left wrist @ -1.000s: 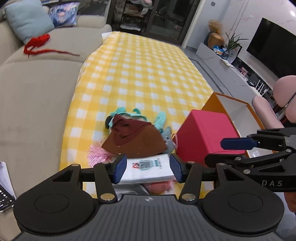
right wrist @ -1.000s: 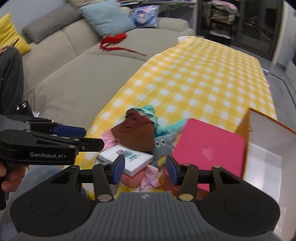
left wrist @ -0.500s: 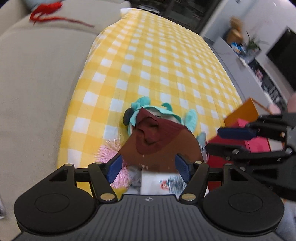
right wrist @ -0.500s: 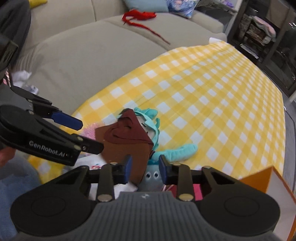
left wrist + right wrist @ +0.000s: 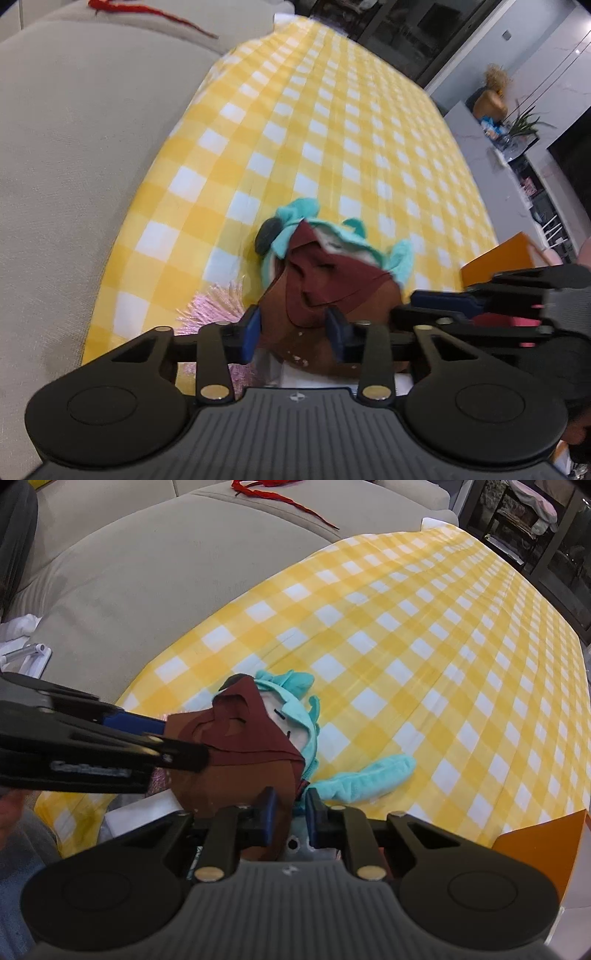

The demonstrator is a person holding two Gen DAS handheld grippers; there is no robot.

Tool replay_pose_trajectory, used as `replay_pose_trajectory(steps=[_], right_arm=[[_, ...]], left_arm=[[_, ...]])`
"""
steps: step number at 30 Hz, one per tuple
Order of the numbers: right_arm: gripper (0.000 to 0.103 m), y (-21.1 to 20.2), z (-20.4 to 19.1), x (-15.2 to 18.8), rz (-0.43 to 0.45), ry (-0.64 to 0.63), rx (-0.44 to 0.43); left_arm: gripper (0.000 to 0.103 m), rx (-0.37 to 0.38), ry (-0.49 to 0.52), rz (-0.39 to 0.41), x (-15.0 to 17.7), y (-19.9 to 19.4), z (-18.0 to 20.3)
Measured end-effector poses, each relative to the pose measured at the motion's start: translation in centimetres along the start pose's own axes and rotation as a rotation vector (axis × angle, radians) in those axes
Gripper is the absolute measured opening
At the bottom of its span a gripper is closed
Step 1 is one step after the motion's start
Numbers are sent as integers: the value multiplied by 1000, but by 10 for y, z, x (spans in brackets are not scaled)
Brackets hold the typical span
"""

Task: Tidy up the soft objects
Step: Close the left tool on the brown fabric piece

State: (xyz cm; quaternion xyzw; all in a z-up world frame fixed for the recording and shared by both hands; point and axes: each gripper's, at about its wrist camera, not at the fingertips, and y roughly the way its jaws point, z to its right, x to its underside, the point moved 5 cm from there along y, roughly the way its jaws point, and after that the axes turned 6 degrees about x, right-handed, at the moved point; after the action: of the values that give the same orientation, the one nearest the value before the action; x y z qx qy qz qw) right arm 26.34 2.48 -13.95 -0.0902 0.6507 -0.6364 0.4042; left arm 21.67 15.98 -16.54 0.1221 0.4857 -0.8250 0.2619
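Note:
A brown and maroon cloth (image 5: 317, 280) lies draped over a teal plush toy (image 5: 295, 214) on the yellow checked table cover (image 5: 332, 129). My left gripper (image 5: 295, 330) straddles the near part of that cloth; its jaws are closing with the cloth between the pads. In the right wrist view the cloth (image 5: 240, 775) covers the plush (image 5: 295, 686), and my right gripper (image 5: 290, 808) is closing around the cloth's right corner, with a narrow gap left. The left gripper (image 5: 184, 738) reaches in from the left there. The right gripper (image 5: 402, 308) shows at right in the left wrist view.
A pink fringed item (image 5: 214, 302) sticks out left of the pile. A white packet (image 5: 147, 808) and a grey plush (image 5: 295, 845) lie under the cloth. An orange box (image 5: 539, 834) stands at right, a red box (image 5: 517, 319) behind the right gripper. The beige sofa (image 5: 74, 147) holds a red ribbon (image 5: 280, 494).
Both grippers have come down and forward onto the pile. The left jaws widened, then narrowed around the brown cloth; the right jaws narrowed steadily. The white packet slid below the left fingers.

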Motion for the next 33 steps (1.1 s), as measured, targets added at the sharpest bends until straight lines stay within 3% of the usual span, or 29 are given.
replay_pose_trajectory(steps=[5, 11, 14, 17, 20, 24, 26, 27, 28, 30, 33], right_arm=[[14, 1, 1, 1, 4, -3, -4], [14, 2, 3, 2, -3, 15, -12], [14, 3, 3, 2, -5, 11, -18], [14, 3, 4, 3, -3, 12, -18], [14, 4, 4, 2, -2, 14, -12], [14, 5, 4, 3, -4, 16, -16], [14, 5, 4, 2, -6, 16, -19], [14, 5, 4, 2, -6, 15, -19], [14, 5, 4, 2, -8, 15, -20], [14, 4, 3, 2, -9, 12, -18], [14, 4, 4, 3, -8, 14, -22]], left_arm=[[41, 76, -15, 30, -2, -9, 20], [43, -81, -38, 6, 0, 14, 6], [58, -84, -55, -14, 6, 16, 1], [59, -46, -119, -16, 9, 16, -7], [49, 10, -139, -11, 6, 13, 0], [21, 48, 1, 35, 3, -1, 31], [21, 29, -1, 21, 2, 3, 32], [22, -16, -9, 21, 1, 7, 28], [24, -63, -20, 31, 1, 9, 23], [43, -111, -33, 39, 1, 8, 15], [60, -163, -33, 50, 6, 6, 6]])
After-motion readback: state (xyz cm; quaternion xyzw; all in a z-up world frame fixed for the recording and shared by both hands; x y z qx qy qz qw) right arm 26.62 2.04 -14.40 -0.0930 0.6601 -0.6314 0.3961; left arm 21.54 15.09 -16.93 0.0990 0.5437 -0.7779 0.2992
